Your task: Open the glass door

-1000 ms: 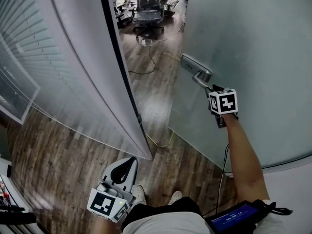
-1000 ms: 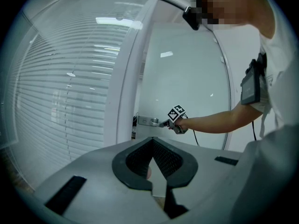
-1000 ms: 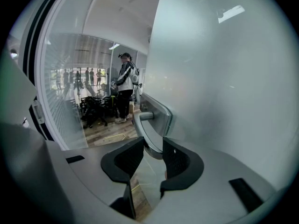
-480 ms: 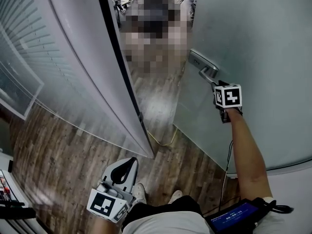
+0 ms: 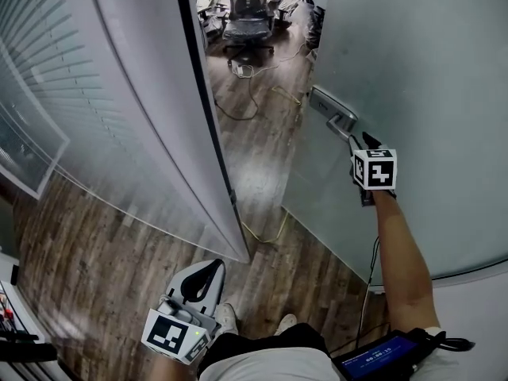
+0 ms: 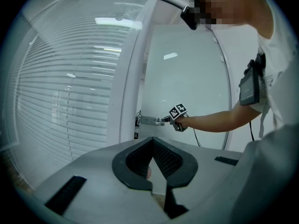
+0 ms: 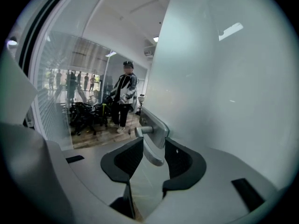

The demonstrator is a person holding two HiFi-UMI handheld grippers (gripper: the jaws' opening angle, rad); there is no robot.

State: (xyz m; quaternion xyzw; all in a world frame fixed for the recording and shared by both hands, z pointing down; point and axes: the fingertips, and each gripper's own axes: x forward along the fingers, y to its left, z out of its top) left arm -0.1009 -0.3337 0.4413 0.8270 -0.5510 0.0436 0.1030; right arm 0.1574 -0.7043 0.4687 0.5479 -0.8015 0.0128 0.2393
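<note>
The frosted glass door [image 5: 413, 70] stands ajar on the right. Its metal handle [image 5: 332, 108] sits near the free edge. My right gripper [image 5: 355, 140] reaches up to it with an outstretched arm. In the right gripper view the handle's lever [image 7: 152, 154] lies between the two pads, and the right gripper [image 7: 153, 141] is shut on it. My left gripper [image 5: 211, 268] hangs low by the person's waist, away from the door. Its pads meet at the tip, so the left gripper [image 6: 153, 143] is shut on nothing. From there the handle [image 6: 150, 120] shows far off.
A fixed glass partition with blinds [image 5: 95, 117] and its dark frame edge [image 5: 202, 78] bound the doorway on the left. Beyond it stand an office chair [image 5: 248, 10] and floor cables [image 5: 238, 109]. A person [image 7: 122, 101] stands inside the room. Wood floor lies underfoot.
The door edge and its handle have shifted a little to the right, widening the gap. My right gripper went with the handle. The left gripper kept still.
</note>
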